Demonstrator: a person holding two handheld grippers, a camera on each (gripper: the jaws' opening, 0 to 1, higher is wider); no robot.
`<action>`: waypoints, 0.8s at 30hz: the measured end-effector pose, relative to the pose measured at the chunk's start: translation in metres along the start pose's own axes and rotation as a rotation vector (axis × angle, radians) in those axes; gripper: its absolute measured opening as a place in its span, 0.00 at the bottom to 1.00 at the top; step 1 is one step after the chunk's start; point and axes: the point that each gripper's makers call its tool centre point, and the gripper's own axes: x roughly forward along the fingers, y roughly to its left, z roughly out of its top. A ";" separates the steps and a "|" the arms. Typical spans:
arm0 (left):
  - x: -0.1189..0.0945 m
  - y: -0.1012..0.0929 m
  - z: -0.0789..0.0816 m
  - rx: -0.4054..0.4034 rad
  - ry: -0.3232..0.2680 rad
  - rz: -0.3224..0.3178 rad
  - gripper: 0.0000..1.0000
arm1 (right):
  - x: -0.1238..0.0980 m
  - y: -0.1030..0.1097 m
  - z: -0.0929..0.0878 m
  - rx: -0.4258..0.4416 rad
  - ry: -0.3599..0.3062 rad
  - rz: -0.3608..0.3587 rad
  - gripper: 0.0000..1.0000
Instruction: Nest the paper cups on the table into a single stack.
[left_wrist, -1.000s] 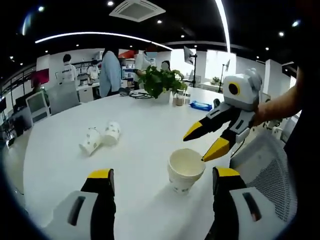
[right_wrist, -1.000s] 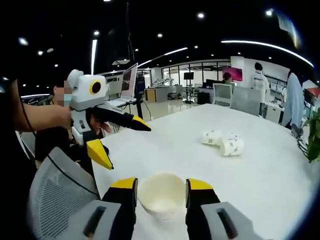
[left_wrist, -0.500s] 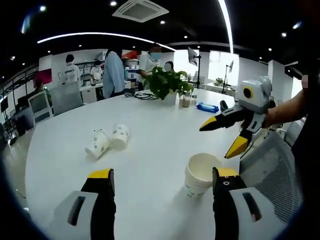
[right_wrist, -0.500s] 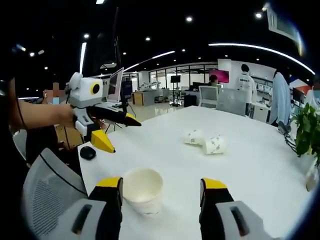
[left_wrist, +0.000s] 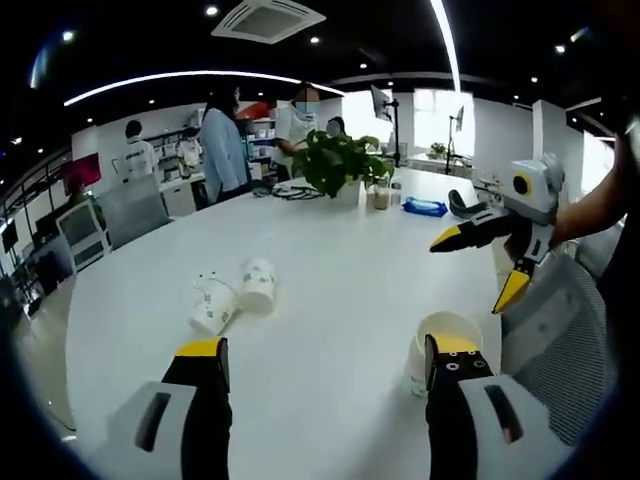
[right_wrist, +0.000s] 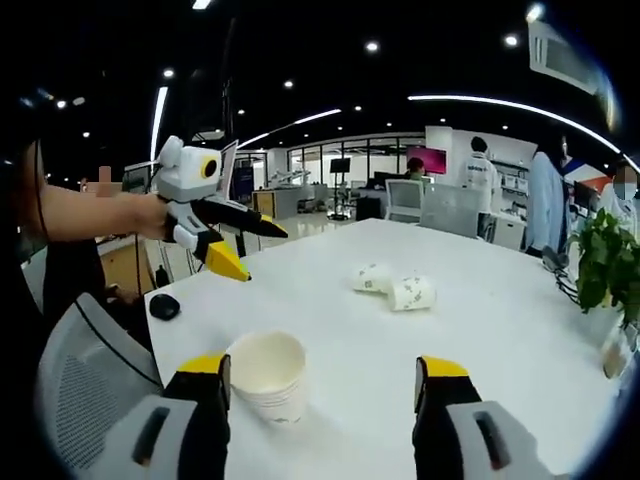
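So we judge the job partly done, reading the left gripper view from its left side across: two loose paper cups (left_wrist: 233, 297) lie on their sides, touching each other, out toward the middle of the white table (left_wrist: 330, 250), and neither is nested yet. Between them and the upright stack sits our left gripper (left_wrist: 325, 365), jaws spread wide with nothing in them. Further right stands the stack (left_wrist: 440, 345), upright near the table edge and partly hidden behind the left gripper's right jaw; in the right gripper view its ribbed side (right_wrist: 268, 375) suggests several cups already nested, though we cannot count them. At the far right hangs our right gripper (left_wrist: 490, 265), raised above the table with its jaws parted and empty; in its own view the jaws (right_wrist: 322, 385) also stand wide. What we think is left is to fetch the two fallen cups, right them and seat them in the stack. Around us, a potted plant (left_wrist: 335, 160) and a blue packet (left_wrist: 425, 207) sit at the far side, well apart from the cups, a small dark object (right_wrist: 163, 306) lies by the near edge, and a mesh chair (left_wrist: 555, 330) crowds the stack's corner. Nothing lies between the stack and the loose cups.
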 end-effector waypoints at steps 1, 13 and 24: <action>0.001 0.003 0.001 0.003 -0.001 0.001 0.79 | -0.001 -0.001 0.000 0.003 0.001 -0.001 0.79; 0.021 0.037 0.005 -0.015 -0.012 0.018 0.79 | -0.006 -0.011 -0.003 0.050 -0.015 -0.033 0.91; 0.039 0.058 -0.001 0.003 0.024 0.016 0.79 | -0.007 -0.018 -0.008 0.063 -0.032 -0.053 0.99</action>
